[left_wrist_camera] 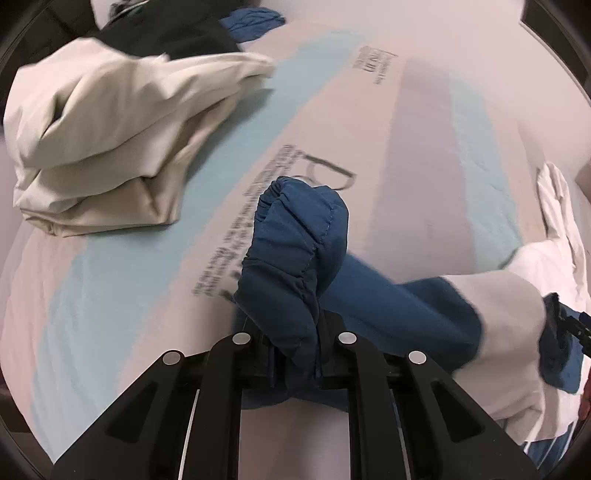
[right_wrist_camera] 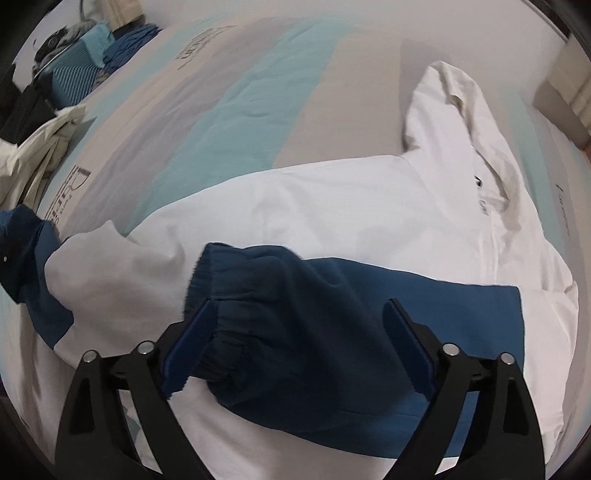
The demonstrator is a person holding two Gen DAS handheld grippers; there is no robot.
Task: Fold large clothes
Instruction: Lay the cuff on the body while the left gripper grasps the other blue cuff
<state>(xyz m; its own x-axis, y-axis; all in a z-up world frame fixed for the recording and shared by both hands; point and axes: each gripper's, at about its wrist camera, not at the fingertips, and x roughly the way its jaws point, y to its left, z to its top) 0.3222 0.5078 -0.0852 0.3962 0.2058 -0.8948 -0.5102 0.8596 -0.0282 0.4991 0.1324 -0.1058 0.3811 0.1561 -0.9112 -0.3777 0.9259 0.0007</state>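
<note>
A white hooded jacket [right_wrist_camera: 332, 210] with dark blue sleeves lies spread on the bed, its hood [right_wrist_camera: 454, 107] at the far right. My left gripper [left_wrist_camera: 297, 332] is shut on the elastic cuff [left_wrist_camera: 299, 236] of one blue sleeve, which bunches up over the fingers and hides them. That sleeve [left_wrist_camera: 399, 310] stretches right toward the jacket body. My right gripper [right_wrist_camera: 299, 310] stands open just over the other blue sleeve [right_wrist_camera: 332, 317], which lies folded across the white body. Its cuff [right_wrist_camera: 229, 280] sits by the left blue pad, and the pads do not press on the cloth.
The bedspread [left_wrist_camera: 110, 277] has teal and beige stripes with printed lettering. A crumpled beige garment [left_wrist_camera: 110, 140] lies at the left, with black clothing [left_wrist_camera: 166, 37] and blue cloth [left_wrist_camera: 251, 22] behind it. A teal ribbed case [right_wrist_camera: 77, 77] stands at the far left corner.
</note>
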